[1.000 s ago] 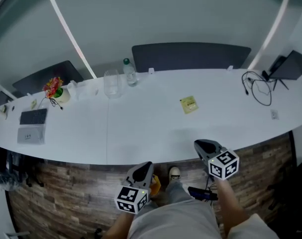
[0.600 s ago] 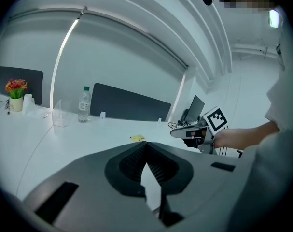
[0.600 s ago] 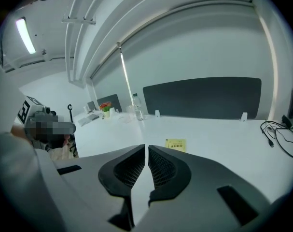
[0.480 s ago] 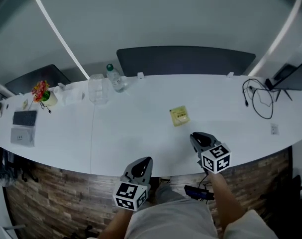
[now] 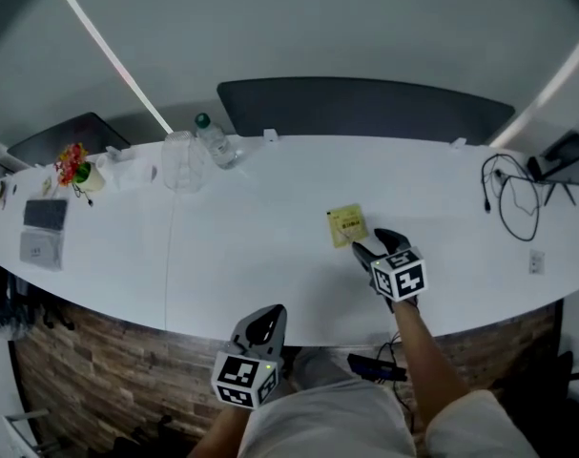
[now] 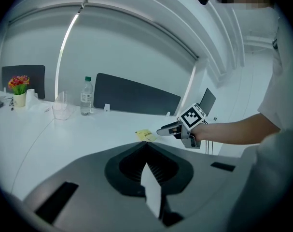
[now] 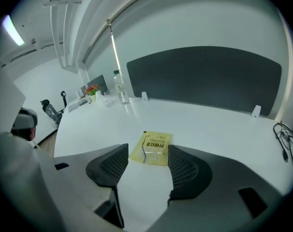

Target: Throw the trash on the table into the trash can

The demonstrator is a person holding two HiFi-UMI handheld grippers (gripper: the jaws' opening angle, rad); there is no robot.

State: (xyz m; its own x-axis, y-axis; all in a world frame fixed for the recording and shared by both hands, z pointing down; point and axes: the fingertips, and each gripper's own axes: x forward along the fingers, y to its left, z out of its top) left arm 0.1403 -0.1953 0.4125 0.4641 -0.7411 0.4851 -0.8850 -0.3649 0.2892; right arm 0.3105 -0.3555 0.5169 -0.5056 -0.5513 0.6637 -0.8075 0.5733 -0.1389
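Bench (image 5: 251, 256): white, curved, with a dark panel behind it.

Containers, far left of the bench:
- Clear cup (image 5: 179, 148): upright; contents cannot be told.
- Clear bottle (image 5: 213, 141): green cap, upright, just beside the cup; fill cannot be told.
- Small pot (image 5: 87, 175): holds red and yellow flowers.

Trash:
- Yellow packet (image 5: 346, 225): lies flat on the bench, near its middle and well apart from the containers. Its long axis runs away from the right gripper towards the dark panel, slightly slanted, with a short edge facing the jaw tips.

Grippers:
- Right gripper (image 5: 375, 248): over the bench; its jaws have just been opening and stand wide apart. The packet lies just ahead of the tips, ungripped.
- Left gripper (image 5: 267, 315): at the bench's near edge, jaws closed together on nothing.
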